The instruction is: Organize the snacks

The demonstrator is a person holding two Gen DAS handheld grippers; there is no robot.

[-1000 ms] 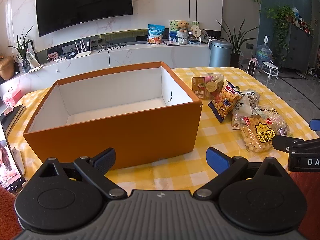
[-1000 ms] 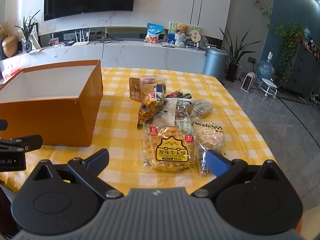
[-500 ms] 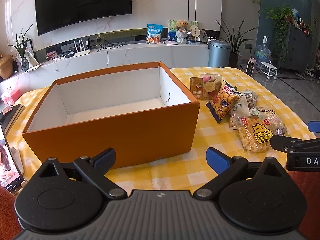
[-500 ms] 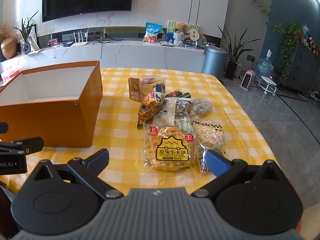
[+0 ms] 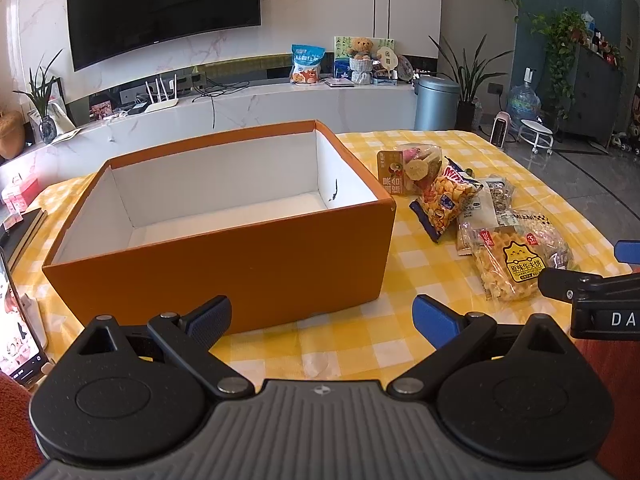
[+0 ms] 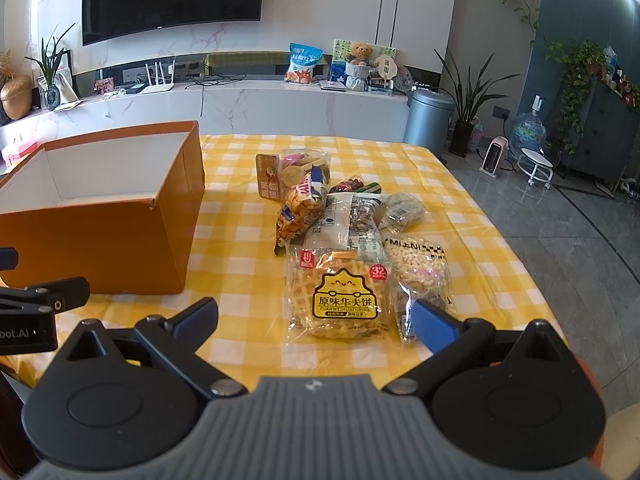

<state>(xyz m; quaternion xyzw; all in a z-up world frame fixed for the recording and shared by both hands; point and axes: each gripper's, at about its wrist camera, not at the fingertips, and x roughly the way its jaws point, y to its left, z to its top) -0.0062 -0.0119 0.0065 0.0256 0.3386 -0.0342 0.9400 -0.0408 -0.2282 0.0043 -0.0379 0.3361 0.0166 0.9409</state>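
An open orange box [image 5: 224, 256] with a white, empty inside stands on the yellow checked table [image 5: 360, 344]; it also shows at the left in the right wrist view [image 6: 100, 240]. Several snack bags lie to its right: a waffle pack [image 6: 340, 296], a white puff bag [image 6: 420, 268], a chips bag [image 6: 300, 204] and a dried-fruit bag [image 6: 288, 172]. My left gripper [image 5: 322, 316] is open and empty, just in front of the box. My right gripper [image 6: 316, 320] is open and empty, just short of the waffle pack [image 5: 512, 264].
The table's right edge [image 6: 520, 264] drops to a grey tiled floor. A phone [image 5: 16, 320] and a book [image 5: 20, 228] lie at the table's left. A white TV counter [image 5: 240, 108] runs behind the table, with a bin [image 5: 436, 104] beside it.
Both grippers have drifted slightly; the views shifted a little to the left. Nothing was picked up or moved on the table.
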